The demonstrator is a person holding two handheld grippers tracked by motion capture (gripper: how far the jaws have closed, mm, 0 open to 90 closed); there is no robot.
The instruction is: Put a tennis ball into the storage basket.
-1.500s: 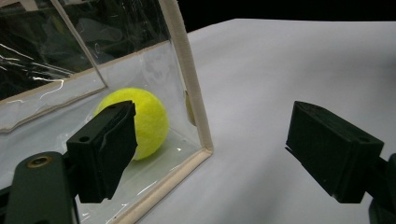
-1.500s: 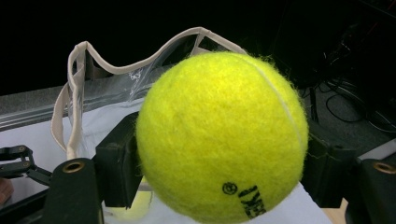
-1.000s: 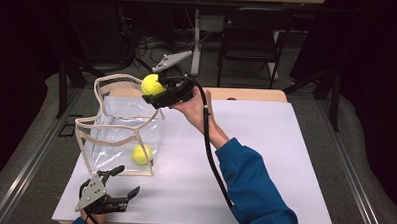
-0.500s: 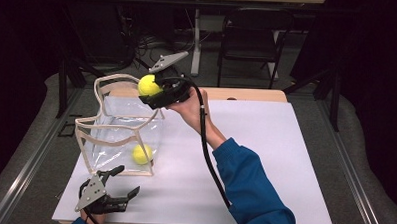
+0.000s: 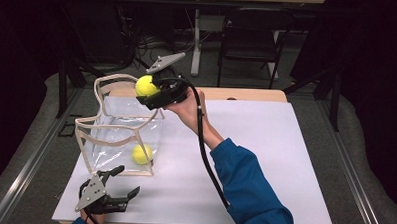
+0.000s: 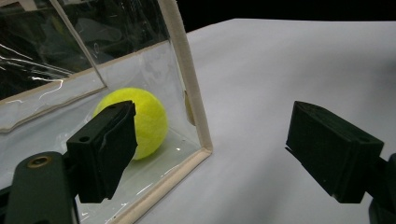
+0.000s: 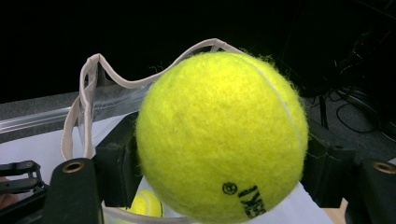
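Observation:
A clear bag (image 5: 116, 134) with beige trim stands open on the left of the white table (image 5: 270, 159). One yellow tennis ball (image 5: 141, 154) lies on the bag's floor near its front right corner. My right gripper (image 5: 149, 92) is shut on a second tennis ball (image 5: 145, 84) and holds it in the air above the bag's far right rim. That held ball (image 7: 219, 135) sits between the jaws, with the bag's handle (image 7: 88, 88) behind it. My left gripper (image 5: 120, 185) rests open at the table's front left. Its empty jaws frame the bag's corner (image 6: 196, 116) and the ball inside (image 6: 147, 116).
The white surface right of the bag is free. A wooden strip (image 5: 247, 94) runs along the table's far edge. A dark chair (image 5: 249, 38) and a desk leg (image 5: 195, 42) stand on the floor behind. A black cable (image 5: 205, 152) trails from the right gripper along the blue sleeve (image 5: 248, 194).
My right gripper has shifted slightly left with the ball, farther over the bag's opening. The left gripper and the ball in the bag have not moved.

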